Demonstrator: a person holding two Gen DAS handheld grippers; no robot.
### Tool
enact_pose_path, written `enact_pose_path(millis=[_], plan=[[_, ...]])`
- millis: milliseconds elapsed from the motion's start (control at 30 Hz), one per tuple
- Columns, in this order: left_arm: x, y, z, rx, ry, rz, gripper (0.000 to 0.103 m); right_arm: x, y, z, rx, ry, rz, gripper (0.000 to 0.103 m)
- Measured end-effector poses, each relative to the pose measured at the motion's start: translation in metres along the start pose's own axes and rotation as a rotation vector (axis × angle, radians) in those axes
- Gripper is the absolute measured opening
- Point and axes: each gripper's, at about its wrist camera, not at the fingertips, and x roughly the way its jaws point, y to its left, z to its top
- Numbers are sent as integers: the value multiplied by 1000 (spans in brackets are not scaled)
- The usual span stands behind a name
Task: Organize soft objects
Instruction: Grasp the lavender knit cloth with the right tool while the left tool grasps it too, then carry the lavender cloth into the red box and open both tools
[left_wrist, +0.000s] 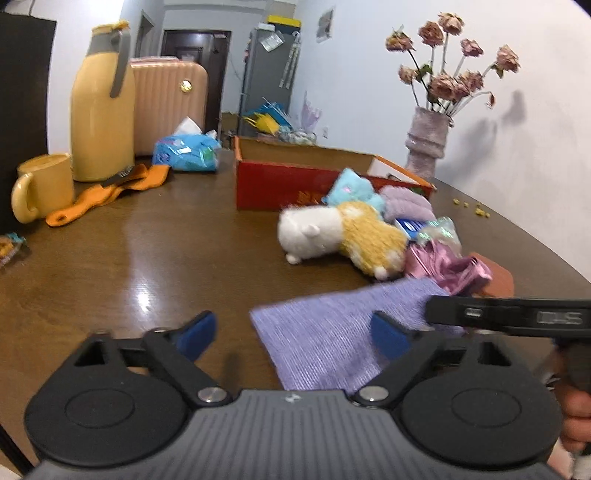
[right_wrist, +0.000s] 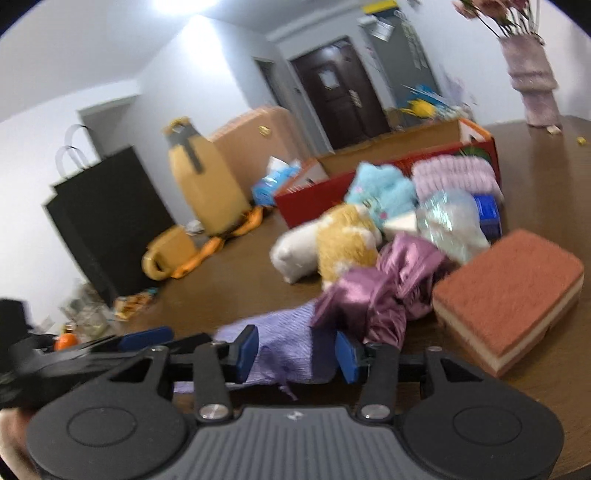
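A lilac knitted cloth (left_wrist: 321, 343) lies on the brown table (left_wrist: 166, 258) close in front. My left gripper (left_wrist: 291, 334) is open over its left part, with the right pad (left_wrist: 388, 336) above the cloth and the left pad over bare wood. My right gripper (right_wrist: 297, 354) comes in from the right, and its black finger (left_wrist: 509, 317) shows at the cloth's far corner. The cloth (right_wrist: 288, 354) is bunched in the gap between the right gripper's half-spread jaws, and a dark slit shows by the right pad, so the pads do not clamp it.
Behind the cloth is a heap: a white and yellow plush (left_wrist: 332, 236), a blue plush (left_wrist: 351, 188), a lilac fluffy item (left_wrist: 406, 201), pink satin fabric (right_wrist: 380, 291) and a rust sponge (right_wrist: 506, 291). A red box (left_wrist: 273, 184) stands beyond. At the left are an orange sock (left_wrist: 107, 195), a yellow jug (left_wrist: 103, 107) and a mug (left_wrist: 40, 188).
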Motion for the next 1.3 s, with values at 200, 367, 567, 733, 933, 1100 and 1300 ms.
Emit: enact_pose_path(millis=[200,367,567,733,933,1100,1300], plan=[[-3,3,-7,-65,37,-49,24,12,8,-14,-6,26,-56,9],[-21,9,-12,-80,31,-67,11,-3,20,-30,-52,27,-43,5],[-42,9,-8,-59,-27,-72,6,-19,38,-31,-110,-24,-18,3],[-49,11,39,-48,-142,-108,5,-27,52,4,-216,-110,29,3],[-5,3,149,21,-230,-163,5,-6,45,116,-263,-180,10,3],[99,7,244,69,-165,-135,5,74,14,236,-249,-93,-45,3],[258,34,285,34,31,-25,5,229,-38,314,-154,134,-130,3]])
